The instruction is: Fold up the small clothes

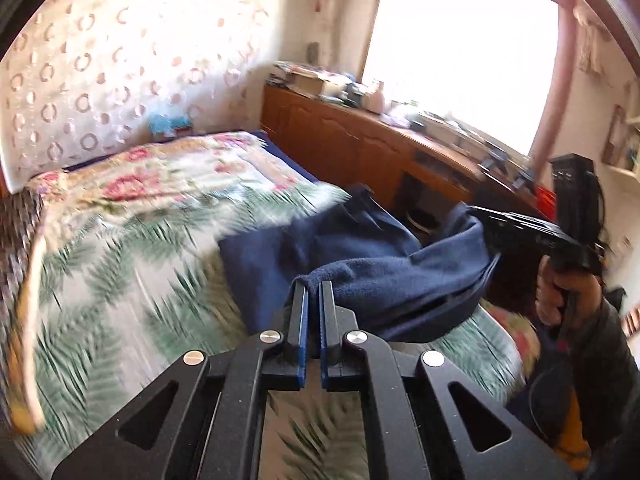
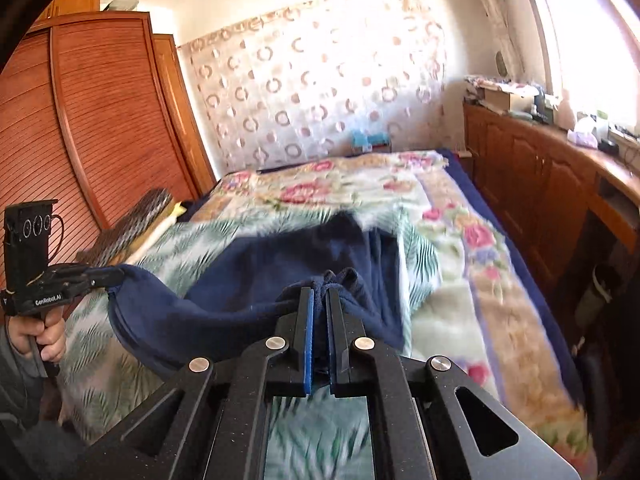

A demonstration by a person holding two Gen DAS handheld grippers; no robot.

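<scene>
With the left gripper (image 1: 313,286) and right gripper (image 2: 319,293) each pinching a near corner of the navy garment (image 1: 360,264) above the bed (image 1: 120,280), either thin fleece pinch could slip, collapsing the fold.

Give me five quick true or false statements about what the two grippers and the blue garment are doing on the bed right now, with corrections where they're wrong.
1. The left gripper is shut on the navy garment. True.
2. The right gripper is open and holds nothing. False: it is shut on a bunched edge of the garment.
3. The garment lies flat and neatly folded. False: it hangs slack between the two grippers, partly raised off the blanket.
4. The blanket has a floral and leaf print. True.
5. The garment is red. False: it is dark blue.
</scene>
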